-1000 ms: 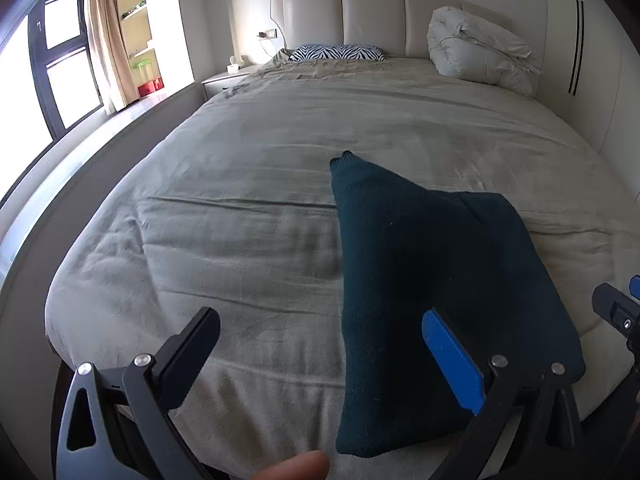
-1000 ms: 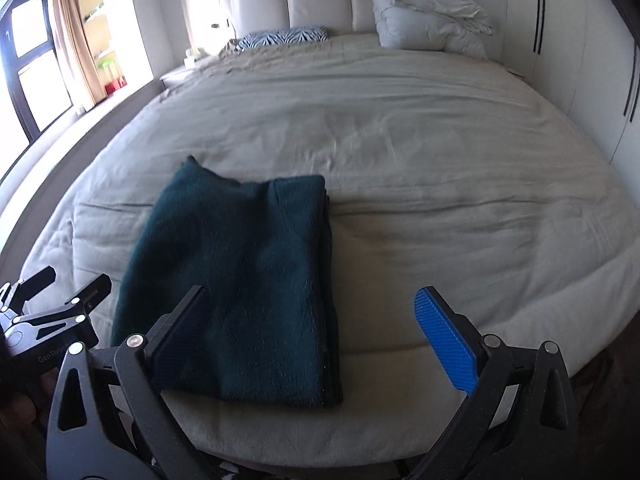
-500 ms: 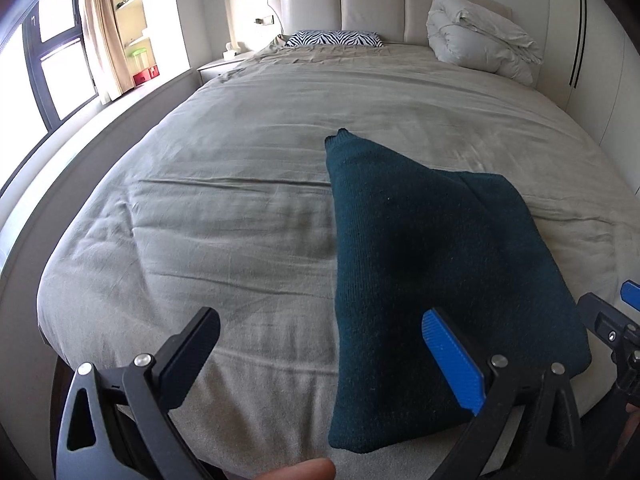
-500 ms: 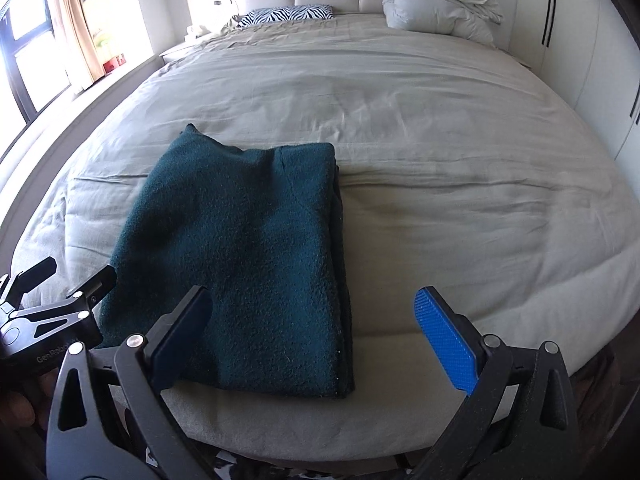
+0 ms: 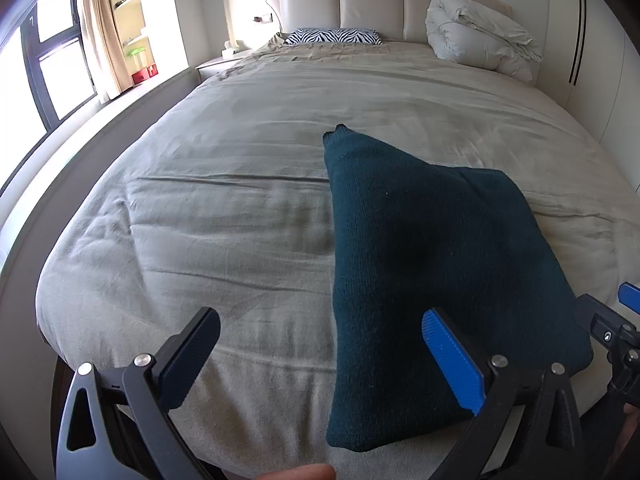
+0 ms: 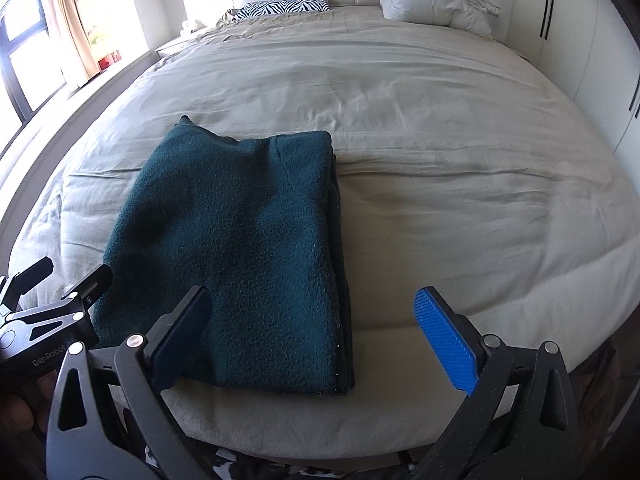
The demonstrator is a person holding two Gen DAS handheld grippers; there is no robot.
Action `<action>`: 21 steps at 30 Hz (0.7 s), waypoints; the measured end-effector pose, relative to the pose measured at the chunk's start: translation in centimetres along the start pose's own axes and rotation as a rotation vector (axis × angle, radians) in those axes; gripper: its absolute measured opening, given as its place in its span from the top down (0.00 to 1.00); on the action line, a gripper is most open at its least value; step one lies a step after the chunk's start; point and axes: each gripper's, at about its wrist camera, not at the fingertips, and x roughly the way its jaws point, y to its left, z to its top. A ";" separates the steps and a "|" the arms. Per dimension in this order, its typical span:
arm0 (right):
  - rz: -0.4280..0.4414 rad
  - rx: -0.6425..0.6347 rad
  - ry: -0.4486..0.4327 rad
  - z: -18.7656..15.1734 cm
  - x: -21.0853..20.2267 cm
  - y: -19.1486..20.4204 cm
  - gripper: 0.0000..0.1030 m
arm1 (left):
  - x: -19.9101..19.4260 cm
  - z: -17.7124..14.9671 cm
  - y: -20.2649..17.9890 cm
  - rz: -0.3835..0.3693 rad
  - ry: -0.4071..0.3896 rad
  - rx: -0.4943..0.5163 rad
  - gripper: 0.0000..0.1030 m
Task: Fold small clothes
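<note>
The left hand-held gripper (image 5: 320,354) is open, with its 2 fingers wide apart and nothing between them; the black finger is over the bare cover and the blue finger is over the near left part of the sweater (image 5: 420,264). The right hand-held gripper (image 6: 316,330) is open in the same way and also holds nothing. The dark green sweater lies folded flat on the bed (image 6: 440,160), near the foot edge, directly in front of both tools and slightly between them. From the left one it lies ahead and to the right; from the right one it lies ahead and to the left. Its long axis runs away from the person, from the foot of the bed toward the headboard (image 5: 372,8), so the short near edge is the one that faces the fingers. At the far left corner a small point of cloth stands out beyond the rectangle. Both tools look about equally near to the near edge, each at its own corner, so I judge that a next fold would bring this near edge forward with 2 grips together. The only writing I can read is "GenRobot" in pale letters on the body of the left tool, seen from the right camera. At the head of the bed there is a zebra pillow (image 5: 332,36) and a rolled white duvet (image 5: 480,40), well apart from the sweater.
</note>
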 end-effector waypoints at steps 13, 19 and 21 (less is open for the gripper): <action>0.000 0.003 0.005 -0.2 0.2 0.0 0.00 | 0.1 -0.2 -0.1 -0.002 0.005 0.002 0.00; 0.000 0.002 0.005 -0.1 0.2 0.0 0.00 | 0.1 -0.1 0.0 -0.003 0.006 0.001 0.00; 0.000 0.003 0.007 -0.3 0.3 0.0 0.00 | 0.1 -0.1 0.0 -0.002 0.005 0.001 0.00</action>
